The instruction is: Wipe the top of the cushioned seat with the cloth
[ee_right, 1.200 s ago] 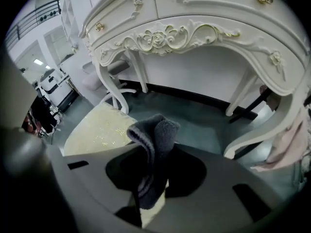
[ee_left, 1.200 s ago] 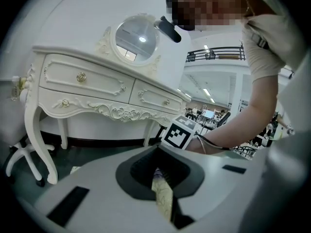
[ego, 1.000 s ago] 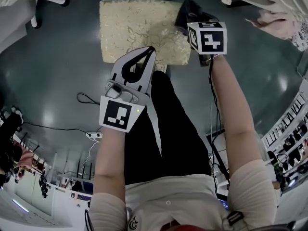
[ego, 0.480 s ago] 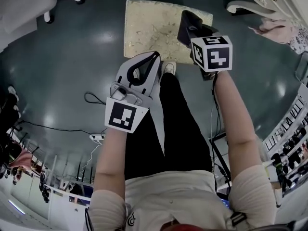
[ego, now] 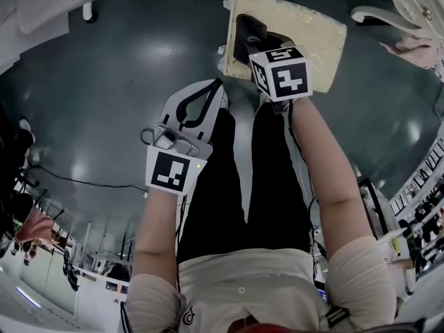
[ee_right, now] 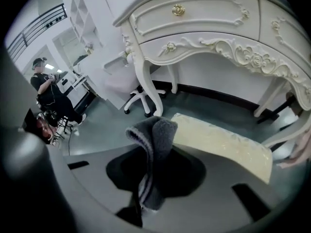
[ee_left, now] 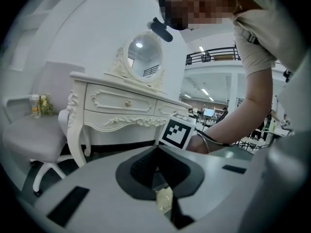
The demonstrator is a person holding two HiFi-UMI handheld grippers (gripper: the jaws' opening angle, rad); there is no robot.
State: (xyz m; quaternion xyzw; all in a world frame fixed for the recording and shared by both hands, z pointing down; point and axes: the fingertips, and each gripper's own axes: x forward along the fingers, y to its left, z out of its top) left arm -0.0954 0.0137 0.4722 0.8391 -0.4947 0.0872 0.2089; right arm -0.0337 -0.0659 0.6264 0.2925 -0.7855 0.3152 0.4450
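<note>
The right tool (ego: pixel 257 50) is clamped on a dark grey cloth (ee_right: pixel 156 140). Its 2 jaws pinch the lower part of the fabric, and a folded hump with a pale stripe along its hem stands up out of them. In the head view the cloth sits over the left part of the cushioned seat (ego: pixel 309 37), close to that edge. Whether the fabric presses on the cushion cannot be told.

The seat is a cream, patterned pad standing on the dark, glossy floor (ego: pixel 118 82) just ahead of the person's feet. In the right gripper view it lies right behind the cloth, in front of an ornate white dressing table (ee_right: pixel 218 28).

The left tool (ego: pixel 216 87) hangs over the floor beside the person's left leg. It is near the seat's nearest corner but apart from it. Its 2 jaws meet at the tips and grip nothing.

The left gripper view looks back at the dressing table, its round mirror (ee_left: pixel 143 57) and a white chair (ee_left: pixel 29 140) to the left.
</note>
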